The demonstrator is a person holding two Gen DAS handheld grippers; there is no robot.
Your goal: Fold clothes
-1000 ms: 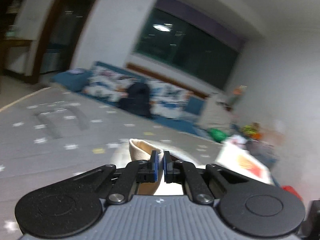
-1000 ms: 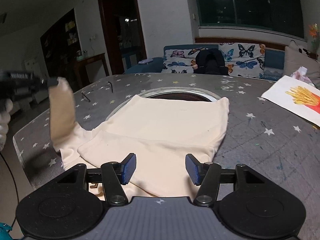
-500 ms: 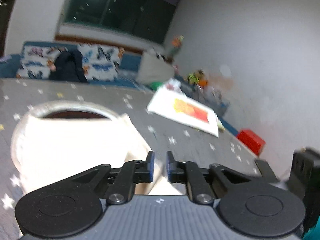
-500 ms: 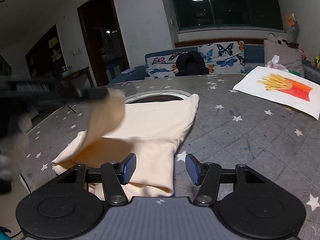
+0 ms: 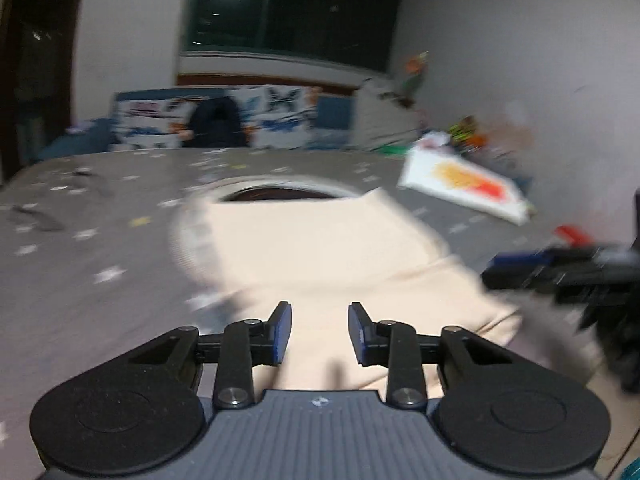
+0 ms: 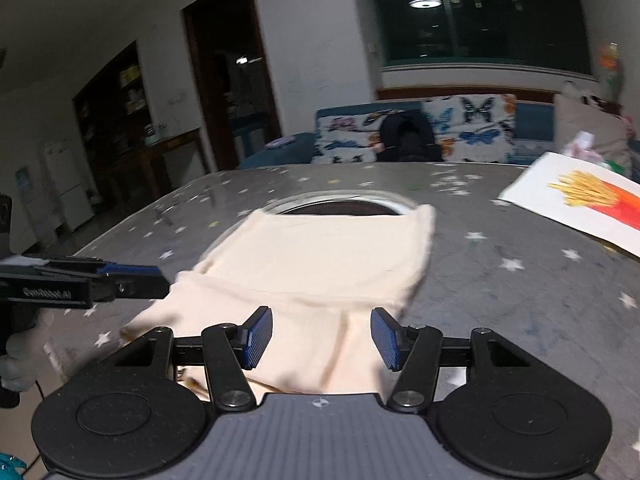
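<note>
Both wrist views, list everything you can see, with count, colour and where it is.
Garment: one, cream, lying partly folded on the table.
Table: one, grey with white stars, round opening beyond the garment.
Poster: one, white with a fries picture, right side of the table.
Sofa: one, blue with butterfly cushions, behind the table.
Dark bag: one, black, on the sofa.
Window: one, dark, reflecting a ceiling light.
Doorway: one, dark, left wall.
Left gripper: open, over the garment's near part.
Right gripper: open, over the garment's near edge.
</note>
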